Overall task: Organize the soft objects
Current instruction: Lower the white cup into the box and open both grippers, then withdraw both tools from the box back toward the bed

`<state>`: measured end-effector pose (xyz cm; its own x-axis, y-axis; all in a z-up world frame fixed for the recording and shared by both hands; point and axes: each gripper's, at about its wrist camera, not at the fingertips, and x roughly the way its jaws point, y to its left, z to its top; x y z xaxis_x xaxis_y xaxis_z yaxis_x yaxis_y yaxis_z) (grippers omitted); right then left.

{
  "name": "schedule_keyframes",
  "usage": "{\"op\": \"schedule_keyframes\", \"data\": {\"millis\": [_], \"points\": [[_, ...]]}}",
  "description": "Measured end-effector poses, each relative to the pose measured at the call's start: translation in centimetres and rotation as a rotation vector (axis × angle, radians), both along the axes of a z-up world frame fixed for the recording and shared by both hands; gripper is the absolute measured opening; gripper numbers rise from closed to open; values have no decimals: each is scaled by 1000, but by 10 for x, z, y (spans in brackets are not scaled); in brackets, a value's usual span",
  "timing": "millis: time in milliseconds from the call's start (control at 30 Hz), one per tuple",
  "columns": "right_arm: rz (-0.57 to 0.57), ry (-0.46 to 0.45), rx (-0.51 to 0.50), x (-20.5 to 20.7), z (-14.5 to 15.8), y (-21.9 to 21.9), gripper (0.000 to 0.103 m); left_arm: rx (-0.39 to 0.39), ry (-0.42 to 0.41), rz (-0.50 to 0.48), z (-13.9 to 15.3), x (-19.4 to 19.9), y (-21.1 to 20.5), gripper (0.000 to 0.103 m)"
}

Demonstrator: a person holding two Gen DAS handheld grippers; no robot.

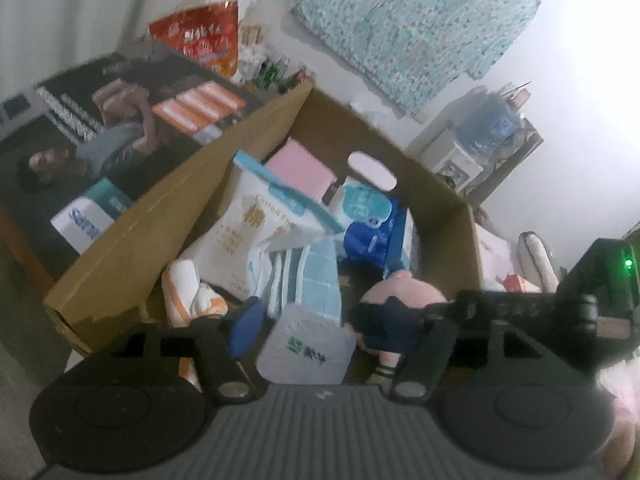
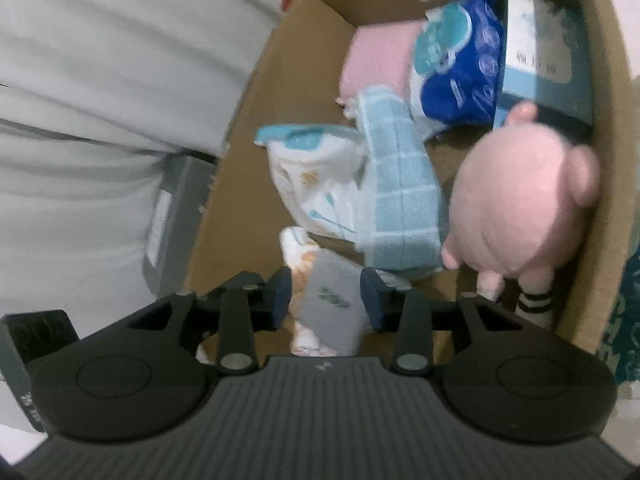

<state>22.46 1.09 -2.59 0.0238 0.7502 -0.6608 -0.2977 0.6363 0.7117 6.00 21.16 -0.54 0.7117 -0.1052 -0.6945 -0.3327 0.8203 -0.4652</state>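
Grey pack point(image 2: 332, 300) sits in the box point(image 2: 240, 184), at its near end just beside the pink plush point(image 2: 516, 200). Right gripper point(image 2: 325, 296) straddles it, jaws wide, a pad on each side, not yet pinching. Pack's long axis seems to run along the jaws. Left gripper point(image 1: 316, 320) hovers above the same pack, jaws wide, holding nothing. Right looks nearer.
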Motion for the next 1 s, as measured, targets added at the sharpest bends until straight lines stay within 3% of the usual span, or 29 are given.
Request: {"op": "schedule_keyframes", "data": {"millis": [67,267,433,567,733,1000], "points": [[-10,-28,40,-2,13,-12,48,40,-31,2,10,-4,-7,88],[-53,-91,173,-16,51,-78,59,161,-105,-59,43,-15,-41,95],[-167,-192,217,-43,80,-174,74,197,-168,-187,64,-22,-87,100],[-310,-273,187,-73,91,-265,79,215,-218,-341,72,-23,-136,103],[-494,-318,119,-115,83,-360,80,221,-235,-561,65,-24,-207,103],[-609,-291,15,-150,27,-417,81,251,-163,-870,36,-25,-313,103]]}}
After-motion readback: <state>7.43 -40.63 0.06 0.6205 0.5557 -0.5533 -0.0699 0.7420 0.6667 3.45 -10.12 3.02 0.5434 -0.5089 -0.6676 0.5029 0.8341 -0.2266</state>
